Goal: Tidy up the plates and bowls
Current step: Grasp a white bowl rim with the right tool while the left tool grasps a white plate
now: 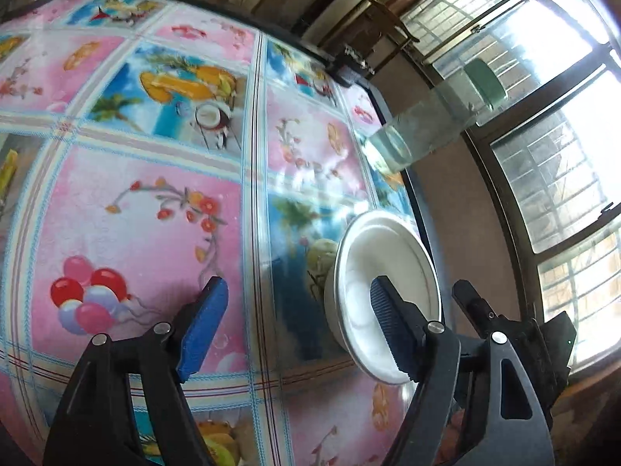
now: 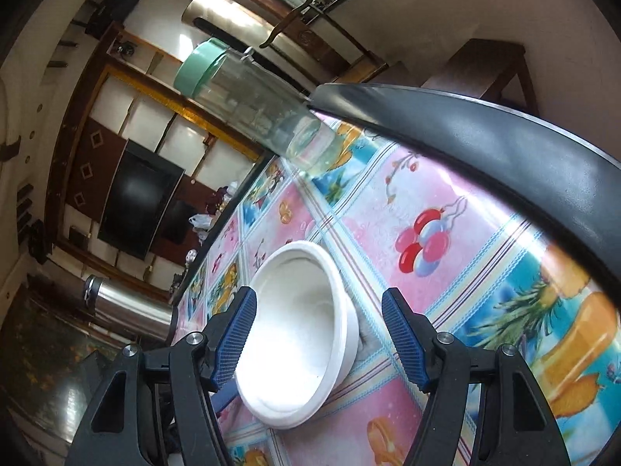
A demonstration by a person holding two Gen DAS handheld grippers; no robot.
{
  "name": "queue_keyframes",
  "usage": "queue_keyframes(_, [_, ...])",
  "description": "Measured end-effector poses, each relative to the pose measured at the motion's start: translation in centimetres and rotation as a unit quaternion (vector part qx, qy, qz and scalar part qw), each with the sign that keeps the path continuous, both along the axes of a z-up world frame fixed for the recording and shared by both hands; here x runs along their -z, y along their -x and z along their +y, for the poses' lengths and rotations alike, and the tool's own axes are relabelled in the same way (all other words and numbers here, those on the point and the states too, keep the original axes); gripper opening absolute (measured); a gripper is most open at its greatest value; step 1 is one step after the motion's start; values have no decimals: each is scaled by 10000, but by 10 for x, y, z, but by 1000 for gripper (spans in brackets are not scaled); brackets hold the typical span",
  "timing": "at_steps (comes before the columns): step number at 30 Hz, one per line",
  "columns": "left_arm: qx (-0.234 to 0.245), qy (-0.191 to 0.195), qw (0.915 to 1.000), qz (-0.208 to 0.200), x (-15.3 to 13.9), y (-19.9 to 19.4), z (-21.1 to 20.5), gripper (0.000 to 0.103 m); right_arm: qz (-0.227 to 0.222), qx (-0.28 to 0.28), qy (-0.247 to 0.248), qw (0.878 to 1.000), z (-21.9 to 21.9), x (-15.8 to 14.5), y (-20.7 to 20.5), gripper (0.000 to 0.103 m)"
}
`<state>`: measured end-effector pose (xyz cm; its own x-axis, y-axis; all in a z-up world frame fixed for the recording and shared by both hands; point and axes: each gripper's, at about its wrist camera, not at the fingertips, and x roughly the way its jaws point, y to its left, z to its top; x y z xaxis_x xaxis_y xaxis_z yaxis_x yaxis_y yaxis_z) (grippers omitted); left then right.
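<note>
One white bowl (image 2: 300, 330) sat on the table (image 1: 155, 202), near the edge on the window side, and it was the only dish I could count. It was round and smooth, with a broad flat rim and a deep glossy hollow, and looked like plastic or ceramic; I could not tell which. My right gripper (image 2: 318, 336) had its two ribbed blue pads spread wide on either side of the bowl, gripping nothing. My left gripper (image 1: 295, 330) was spread wide as well, one pad over the pink cloth and the other in front of the bowl's hollow; whether it touched the bowl I could not tell. The table wore a shiny printed cover, squares of pink and blue with balloons, flowers and fruit, inside a dark border. One clear cylindrical jar (image 2: 252, 105) with a pale green lid stood near the table's edge beyond the bowl, and one brushed-steel flask (image 2: 128, 308) showed further along in the right wrist view.
</note>
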<state>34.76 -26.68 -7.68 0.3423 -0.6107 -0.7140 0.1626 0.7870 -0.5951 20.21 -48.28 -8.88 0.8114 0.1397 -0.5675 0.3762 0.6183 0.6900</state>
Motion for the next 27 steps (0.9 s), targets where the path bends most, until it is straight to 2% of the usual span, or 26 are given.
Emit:
queue_keyframes(2, [40,112,9998,129,2,-2,0,75,-35,40,57,10000,1,-3,4,70])
queue_keyframes(6, [229,586,9979,140,-8,-2,2,75,-121,151,46,9998,0,-7,13,70])
queue_keyframes(8, [319,672,9972,124,-10,-1,1,75,-132,145,7,9998,0,-6,13,70])
queue_keyframes(12, [448,656,9966,200,-3,-1,-8,75,10,-16,119,9999,7,-4,5,67])
queue_keyframes(14, [518,612,9966,204,0,0,-14,75,45,-63,141,9999,8,-5,4,62])
queue_keyframes(21, [675,439,9967,-78,-1,10,-28,75,38,61,86,9999,4,-5,8,61])
queue_keyframes(27, [559,346,9978,-89,5,10,-29,74,230,-4,449,9987,13,-6,2,44])
